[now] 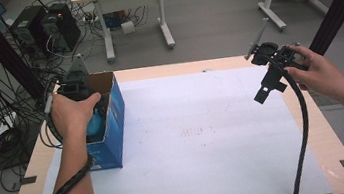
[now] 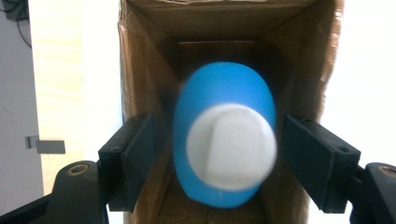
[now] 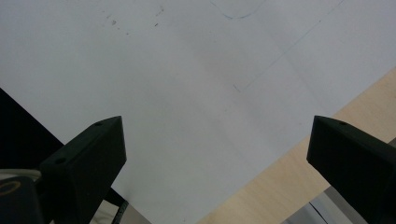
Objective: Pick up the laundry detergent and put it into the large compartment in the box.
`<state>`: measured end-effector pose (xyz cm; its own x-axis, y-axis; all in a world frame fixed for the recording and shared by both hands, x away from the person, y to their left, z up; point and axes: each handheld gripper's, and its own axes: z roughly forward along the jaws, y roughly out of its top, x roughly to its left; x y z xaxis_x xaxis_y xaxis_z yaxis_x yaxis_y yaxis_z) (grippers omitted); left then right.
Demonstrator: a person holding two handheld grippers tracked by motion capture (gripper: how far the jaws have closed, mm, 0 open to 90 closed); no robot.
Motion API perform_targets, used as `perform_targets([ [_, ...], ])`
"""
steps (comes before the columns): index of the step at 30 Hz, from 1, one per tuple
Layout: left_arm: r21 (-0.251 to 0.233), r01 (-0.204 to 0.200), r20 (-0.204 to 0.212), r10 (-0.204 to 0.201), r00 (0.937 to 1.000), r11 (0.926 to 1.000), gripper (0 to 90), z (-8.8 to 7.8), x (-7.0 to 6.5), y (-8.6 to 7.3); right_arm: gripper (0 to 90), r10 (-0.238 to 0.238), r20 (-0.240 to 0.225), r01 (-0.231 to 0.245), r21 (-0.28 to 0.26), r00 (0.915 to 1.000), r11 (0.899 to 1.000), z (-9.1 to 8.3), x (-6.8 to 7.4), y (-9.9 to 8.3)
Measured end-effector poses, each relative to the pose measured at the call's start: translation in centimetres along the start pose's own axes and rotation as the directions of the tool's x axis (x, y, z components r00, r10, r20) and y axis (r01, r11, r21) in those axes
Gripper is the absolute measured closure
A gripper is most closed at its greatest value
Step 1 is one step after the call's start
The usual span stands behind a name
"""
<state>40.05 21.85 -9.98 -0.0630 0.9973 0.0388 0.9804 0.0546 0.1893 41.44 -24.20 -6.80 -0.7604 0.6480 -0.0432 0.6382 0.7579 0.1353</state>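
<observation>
A blue bottle (image 2: 224, 93) with a white cap (image 2: 231, 147) stands inside an open cardboard box (image 2: 144, 70), blue on the outside (image 1: 116, 129), at the table's left. My left gripper (image 2: 219, 140) reaches down into the box mouth, one jaw on each side of the bottle with a narrow gap at both; it is open. The bottle looks blurred. In the high view the left gripper (image 1: 93, 110) is half hidden by the hand and the box, with some of the blue bottle (image 1: 94, 126) visible. My right gripper (image 1: 267, 87) hangs open over the right side, nothing between its jaws (image 3: 217, 149).
A white sheet (image 1: 200, 133) covers most of the wooden table (image 1: 325, 127). The right gripper's cable (image 1: 305, 125) trails across the sheet toward the front edge. Behind the table are desks, computer towers (image 1: 45, 28) and tangled cables on the floor.
</observation>
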Motion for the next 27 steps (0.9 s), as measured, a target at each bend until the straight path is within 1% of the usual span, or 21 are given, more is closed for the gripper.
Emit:
perform_targets([
  [3,-0.012,-0.001,0.0,0.001,1.0,0.9999,26.0,-1.0,0.0,-0.4,4.4,0.0,-0.002,0.0,0.001,1.0,1.0,0.0,0.0,0.0],
  [5,-0.024,-0.002,-0.008,0.002,1.0,0.9997,24.3,-1.7,-0.1,-0.8,4.4,0.002,-0.003,-0.002,0.0,1.0,1.0,0.0,0.0,0.0],
  [6,-0.031,-0.004,-0.011,0.004,0.9999,0.9995,22.9,-2.1,-0.2,-1.0,4.4,0.0,-0.002,0.0,0.0,1.0,1.0,0.0,-0.1,0.0],
  [7,-0.03,-0.004,-0.011,0.004,0.9999,0.9995,17.7,-2.4,-0.2,-1.1,4.4,0.007,-0.005,-0.007,-0.002,1.0,1.0,0.0,-0.1,0.0],
  [8,-0.032,-0.001,-0.011,0.001,0.9999,0.9995,17.7,-2.8,-0.2,-1.2,4.4,0.007,-0.005,-0.007,-0.002,1.0,1.0,0.0,-0.1,0.0],
  [10,-0.04,0.001,-0.011,-0.001,0.9999,0.9992,15.0,-3.5,-0.3,-1.5,4.4,0.008,-0.006,-0.008,-0.004,0.9999,1.0,0.1,-0.2,0.0],
  [11,-0.046,0.006,-0.006,-0.006,1.0,0.9989,12.0,-4.1,-0.4,-1.8,4.4,0.008,-0.005,-0.008,-0.003,1.0,1.0,0.1,-0.3,0.0],
  [12,-0.046,0.006,-0.006,-0.006,1.0,0.9989,10.7,-4.1,-0.4,-1.8,4.4,0.009,-0.008,-0.009,-0.002,0.9999,1.0,0.1,-0.4,0.0],
  [14,-0.05,0.006,0.001,-0.006,1.0,0.9988,9.6,-4.9,-0.6,-2.0,4.4,0.013,-0.013,-0.014,-0.003,0.9998,1.0,0.1,-0.4,0.0],
  [15,-0.052,0.001,0.003,-0.001,1.0,0.9987,8.9,-5.2,-0.8,-2.2,4.4,0.017,-0.016,-0.017,-0.003,0.9997,1.0,0.2,-0.6,0.0],
  [17,-0.059,-0.015,-0.007,0.014,0.9999,0.9981,8.8,-5.9,-1.5,-2.5,4.4,0.024,-0.017,-0.024,-0.004,0.9996,1.0,0.2,-0.7,0.0],
  [21,-0.079,-0.042,0.0,0.042,0.9991,0.996,7.5,-7.1,-2.8,-3.1,4.4,0.038,-0.028,-0.038,-0.005,0.9989,0.999,0.4,-1.3,-0.1],
  [24,-0.091,-0.071,-0.002,0.071,0.9975,0.9934,7.1,-7.8,-3.8,-3.3,4.4,0.048,-0.033,-0.048,-0.011,0.9983,0.999,0.5,-1.6,-0.3],
  [25,-0.098,-0.092,-0.009,0.092,0.9958,0.9909,7.0,-8.2,-4.8,-3.4,4.4,0.051,-0.034,-0.051,-0.011,0.9981,0.999,0.5,-1.7,-0.4],
  [26,-0.098,-0.092,-0.009,0.092,0.9958,0.9909,7.1,-8.2,-4.8,-3.4,4.3,0.05,-0.035,-0.051,-0.011,0.9981,0.999,0.5,-1.8,-0.5],
  [27,-0.101,-0.099,-0.008,0.098,0.9951,0.99,7.1,-8.4,-5.2,-3.4,4.3,0.05,-0.035,-0.051,-0.011,0.9981,0.999,0.5,-1.8,-0.5],
])
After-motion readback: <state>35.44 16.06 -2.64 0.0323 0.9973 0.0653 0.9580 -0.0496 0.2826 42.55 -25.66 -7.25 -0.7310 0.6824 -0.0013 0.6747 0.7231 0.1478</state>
